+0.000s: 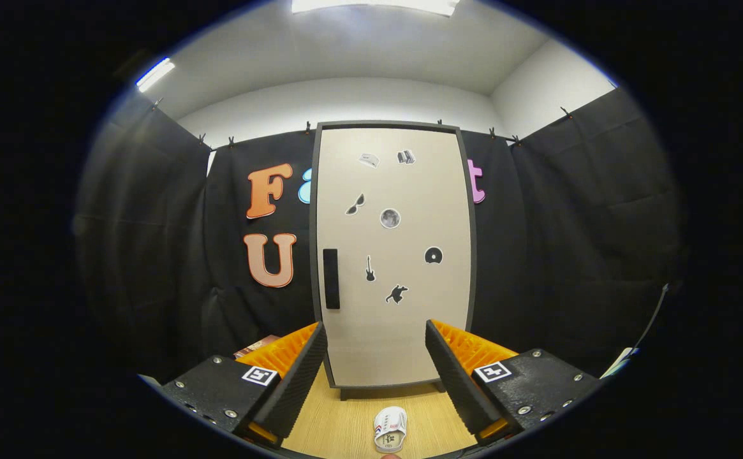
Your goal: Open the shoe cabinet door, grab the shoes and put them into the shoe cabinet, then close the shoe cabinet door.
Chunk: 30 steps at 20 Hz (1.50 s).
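The shoe cabinet (391,255) stands upright ahead of me on the wooden floor, its beige door shut inside a dark frame. A black handle (331,278) sits on the door's left side, and several small stickers dot the door. A white shoe (389,429) with red and blue marks lies on the floor between my fingers, just in front of the cabinet's base. My gripper (376,370) is open, its two fingers (301,376) spread wide with nothing between them, some way back from the door.
Black cloth walls close in the booth behind and on both sides of the cabinet. A reddish-brown box (256,346) lies on the floor left of the cabinet, behind my left finger. The light wooden floor (339,427) stretches between me and the cabinet.
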Tool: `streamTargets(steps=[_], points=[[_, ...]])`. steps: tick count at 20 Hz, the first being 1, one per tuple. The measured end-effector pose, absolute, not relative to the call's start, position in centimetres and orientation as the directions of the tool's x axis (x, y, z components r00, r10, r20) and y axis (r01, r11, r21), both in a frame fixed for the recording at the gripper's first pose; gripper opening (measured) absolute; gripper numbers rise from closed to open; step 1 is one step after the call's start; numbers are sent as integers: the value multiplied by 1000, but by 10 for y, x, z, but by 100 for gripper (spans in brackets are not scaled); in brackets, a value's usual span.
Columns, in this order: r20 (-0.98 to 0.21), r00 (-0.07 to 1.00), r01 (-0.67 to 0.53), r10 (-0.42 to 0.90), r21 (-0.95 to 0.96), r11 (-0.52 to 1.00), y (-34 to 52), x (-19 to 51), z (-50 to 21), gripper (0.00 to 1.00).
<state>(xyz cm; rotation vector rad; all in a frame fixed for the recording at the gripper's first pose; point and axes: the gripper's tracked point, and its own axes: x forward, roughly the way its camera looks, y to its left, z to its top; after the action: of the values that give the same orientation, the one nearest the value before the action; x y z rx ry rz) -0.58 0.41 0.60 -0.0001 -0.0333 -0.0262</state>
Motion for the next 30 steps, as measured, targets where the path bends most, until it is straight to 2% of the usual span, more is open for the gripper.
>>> streamTargets(steps=[13,30], points=[[27,1000,1,0,-17,1000,22,20,8,96],[-3,997,-78,78,-45,996,94,175,-4,97]])
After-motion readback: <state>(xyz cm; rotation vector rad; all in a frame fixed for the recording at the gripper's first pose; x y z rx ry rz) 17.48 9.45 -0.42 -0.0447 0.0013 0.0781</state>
